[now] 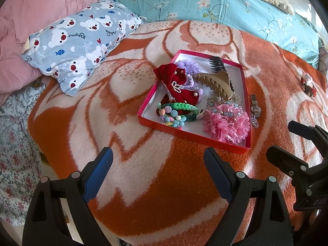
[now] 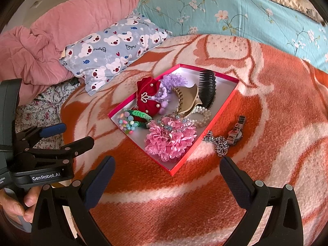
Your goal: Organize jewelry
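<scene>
A shallow red box (image 1: 144,104) (image 2: 202,132) lies on the orange and white blanket, filled with hair pieces: a red velvet bow (image 1: 174,82) (image 2: 146,96), a pink ruffled scrunchie (image 1: 227,125) (image 2: 170,139), a beige claw clip (image 1: 215,82) (image 2: 188,100), a black comb (image 1: 217,63) (image 2: 207,90), a green braided band (image 1: 178,107) (image 2: 141,114) and a pearl bracelet (image 2: 202,115). Outside the box's right side lie a wristwatch (image 1: 255,107) (image 2: 235,132) and a silver chain (image 2: 219,144) (image 1: 254,121). My left gripper (image 1: 157,160) (image 2: 70,135) and right gripper (image 2: 167,168) (image 1: 287,137) both hover open in front of the box, nothing between their fingers.
A blue bear-print pillow (image 1: 82,41) (image 2: 114,49) lies beyond the box to the left, with a pink quilt (image 1: 30,20) (image 2: 51,41) and a turquoise floral cover (image 1: 205,2) (image 2: 246,14) behind. A small red ornament (image 1: 307,84) lies at the far right. A hand (image 2: 16,207) holds the left gripper.
</scene>
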A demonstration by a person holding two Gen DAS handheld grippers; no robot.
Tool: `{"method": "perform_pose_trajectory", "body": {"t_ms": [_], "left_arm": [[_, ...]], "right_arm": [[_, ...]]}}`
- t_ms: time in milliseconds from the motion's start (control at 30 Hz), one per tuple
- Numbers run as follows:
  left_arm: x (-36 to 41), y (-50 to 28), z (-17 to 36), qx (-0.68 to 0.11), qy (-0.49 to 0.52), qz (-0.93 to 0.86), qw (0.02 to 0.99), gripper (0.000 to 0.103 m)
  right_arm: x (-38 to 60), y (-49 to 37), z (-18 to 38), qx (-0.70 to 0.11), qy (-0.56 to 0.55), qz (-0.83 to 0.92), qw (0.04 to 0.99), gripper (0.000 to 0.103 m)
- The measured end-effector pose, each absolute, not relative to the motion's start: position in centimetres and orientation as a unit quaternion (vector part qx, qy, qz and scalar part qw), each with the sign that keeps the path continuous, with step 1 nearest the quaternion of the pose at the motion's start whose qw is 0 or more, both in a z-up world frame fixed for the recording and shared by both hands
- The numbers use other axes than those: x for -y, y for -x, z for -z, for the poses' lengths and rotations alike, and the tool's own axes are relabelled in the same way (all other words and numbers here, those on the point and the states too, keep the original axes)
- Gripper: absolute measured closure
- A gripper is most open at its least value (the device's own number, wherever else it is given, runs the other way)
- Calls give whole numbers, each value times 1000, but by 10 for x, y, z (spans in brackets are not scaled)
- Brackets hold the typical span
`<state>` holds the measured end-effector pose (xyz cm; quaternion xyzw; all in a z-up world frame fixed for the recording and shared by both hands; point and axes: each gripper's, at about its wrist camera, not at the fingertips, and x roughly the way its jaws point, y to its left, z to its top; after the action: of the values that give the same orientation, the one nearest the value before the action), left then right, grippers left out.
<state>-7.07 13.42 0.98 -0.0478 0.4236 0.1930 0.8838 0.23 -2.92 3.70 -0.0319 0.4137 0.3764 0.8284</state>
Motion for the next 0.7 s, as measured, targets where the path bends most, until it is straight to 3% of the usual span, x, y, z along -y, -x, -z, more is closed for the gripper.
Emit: {"method": "perform_pose_trajectory", "body": {"t_ms": [700], "left_arm": [[-135,71,-8,-425,52,-193,883,12]], "right_arm": [[29,-3,-35,-414,30,-377,828,1]]}}
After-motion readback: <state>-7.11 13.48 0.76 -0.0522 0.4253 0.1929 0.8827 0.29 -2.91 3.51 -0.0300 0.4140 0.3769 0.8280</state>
